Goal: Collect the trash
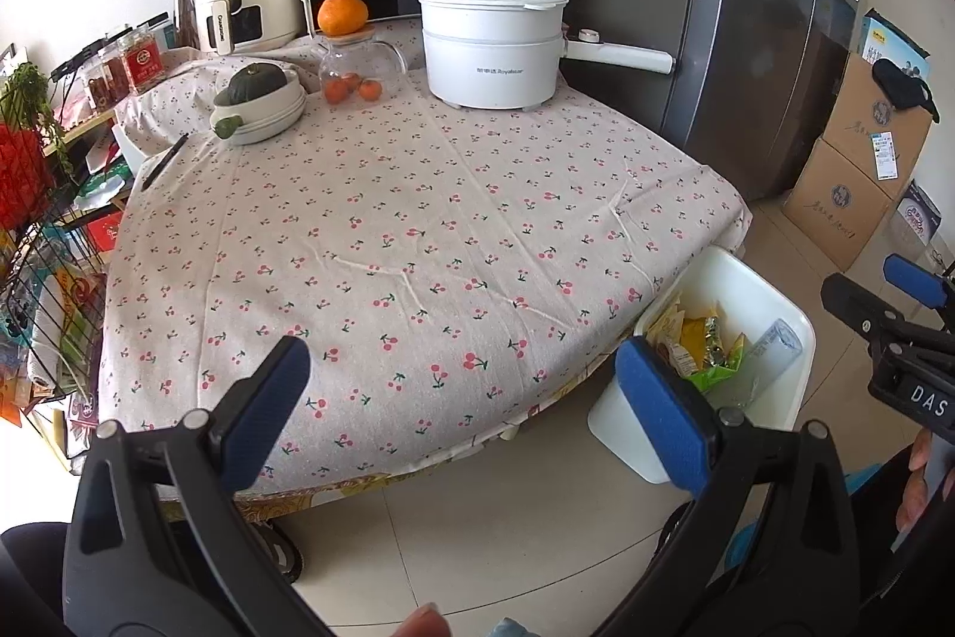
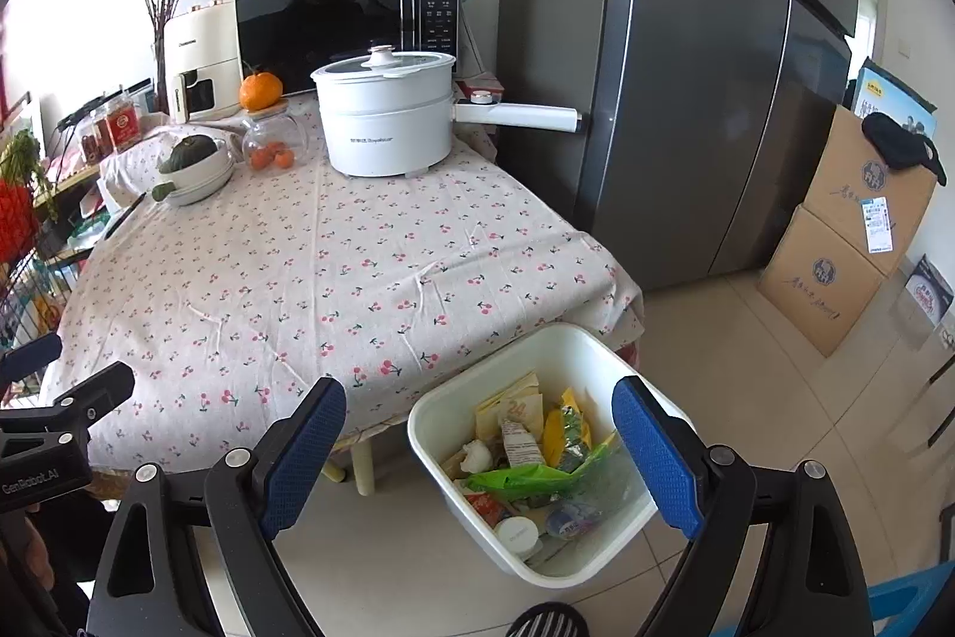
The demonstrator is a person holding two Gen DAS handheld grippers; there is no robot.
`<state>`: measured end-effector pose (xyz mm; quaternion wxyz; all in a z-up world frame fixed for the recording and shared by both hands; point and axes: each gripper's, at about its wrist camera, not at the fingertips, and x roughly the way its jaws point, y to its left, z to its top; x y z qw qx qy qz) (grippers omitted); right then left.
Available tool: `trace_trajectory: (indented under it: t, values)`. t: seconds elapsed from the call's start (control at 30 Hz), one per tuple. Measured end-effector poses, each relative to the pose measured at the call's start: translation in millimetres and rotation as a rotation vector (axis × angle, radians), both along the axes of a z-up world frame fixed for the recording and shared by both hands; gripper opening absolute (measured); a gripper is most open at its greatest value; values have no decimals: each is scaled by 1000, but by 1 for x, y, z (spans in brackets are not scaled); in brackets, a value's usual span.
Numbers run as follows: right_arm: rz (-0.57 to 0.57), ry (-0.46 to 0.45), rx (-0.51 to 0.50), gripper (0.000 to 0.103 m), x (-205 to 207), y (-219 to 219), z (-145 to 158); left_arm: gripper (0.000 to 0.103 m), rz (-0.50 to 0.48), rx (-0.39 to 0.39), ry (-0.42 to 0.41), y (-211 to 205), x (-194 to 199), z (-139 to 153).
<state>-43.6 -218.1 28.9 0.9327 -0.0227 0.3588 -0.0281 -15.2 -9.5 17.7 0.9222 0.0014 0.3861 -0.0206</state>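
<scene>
Trash (image 2: 537, 452) in the white bin (image 2: 573, 338) on the floor, just beside the surface (image 2: 286, 291): wrappers, crumpled paper, a green bag; judged light, soft, crushable, best pinched by a loose edge. Left gripper (image 1: 465, 410) over the surface's near edge, right gripper (image 2: 477, 452) over the bin, both angled downward; jaws of both spread wide, gripping nothing.

Left gripper (image 1: 462, 413) jaws wide apart, empty. Right gripper (image 2: 480, 452) jaws wide apart, empty, tilted downward.
</scene>
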Motion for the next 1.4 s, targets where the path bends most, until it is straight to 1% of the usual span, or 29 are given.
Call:
trace_trajectory:
  t: [0.4, 1.4]
  values:
    - [-1, -4, -2, 92, 0, 0, -1, 102, -13, -18, 16, -2, 0, -3]
    - [-11, 2, 4, 93, -1, 0, -2, 102, -14, -15, 24, -5, -2, -3]
